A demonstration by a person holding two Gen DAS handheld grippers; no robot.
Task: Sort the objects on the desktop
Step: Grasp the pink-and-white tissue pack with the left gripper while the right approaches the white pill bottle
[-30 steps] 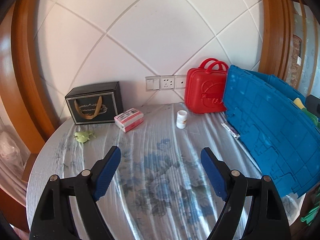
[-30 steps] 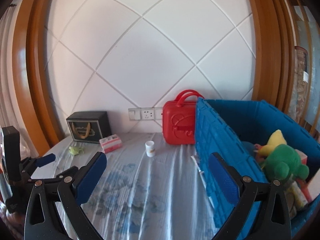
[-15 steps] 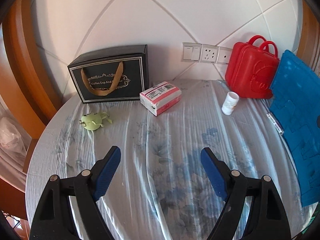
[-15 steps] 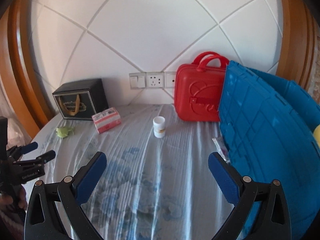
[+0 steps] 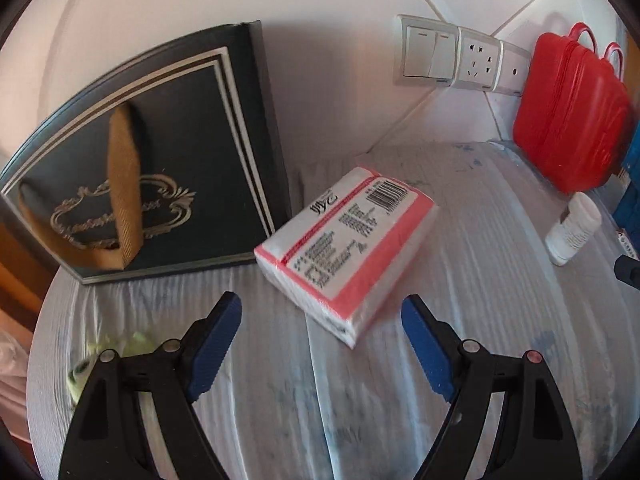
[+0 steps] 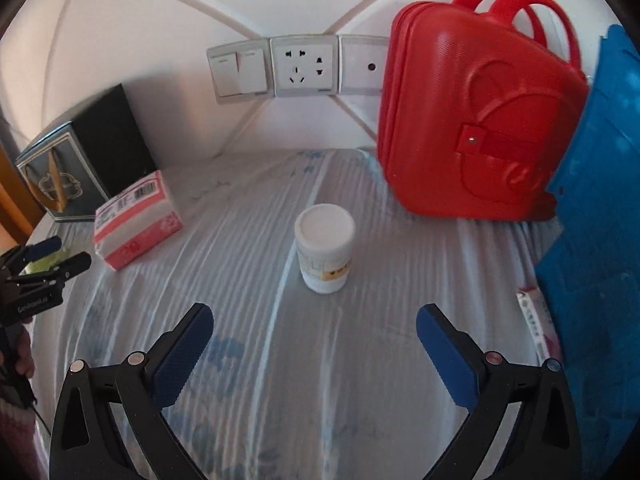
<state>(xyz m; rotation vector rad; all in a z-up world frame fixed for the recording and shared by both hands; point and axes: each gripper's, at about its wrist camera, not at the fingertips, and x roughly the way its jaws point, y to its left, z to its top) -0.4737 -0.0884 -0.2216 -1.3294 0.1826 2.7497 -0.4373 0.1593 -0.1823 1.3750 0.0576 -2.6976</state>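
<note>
Your left tongs are spread wide with nothing between them, and the pink-and-white tissue pack lies flat on the counter just ahead of the gap, angled, its near corner closest to the blue pads. Your right tongs are equally wide apart and empty; the white pill bottle stands upright ahead of them, centred on the gap but not yet between the fingers. Both tools hover low over the cloth-covered counter, pointed toward the back wall. The black gift box stands beside the pack; a small green toy peeks out behind your left finger. The red case stands upright against the blue crate, whose inside is hidden here.
</note>
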